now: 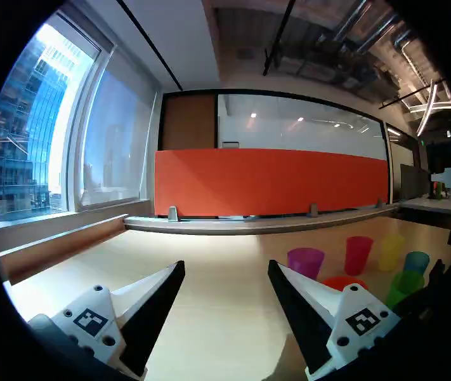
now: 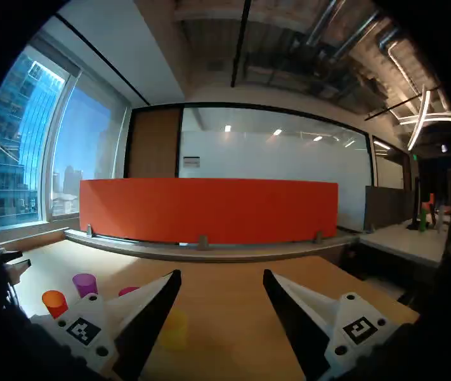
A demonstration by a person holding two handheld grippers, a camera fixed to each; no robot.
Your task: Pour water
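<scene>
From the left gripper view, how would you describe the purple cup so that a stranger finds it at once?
Find the long orange partition at the far edge of the wooden table. Before it, to the right, stand coloured cups; the purple cup is the leftmost, beside a pink cup.

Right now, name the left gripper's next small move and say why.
Probably swing the left gripper right toward the purple cup: it is open and holds nothing, aimed at the table, while that cup stands off to its right.
</scene>
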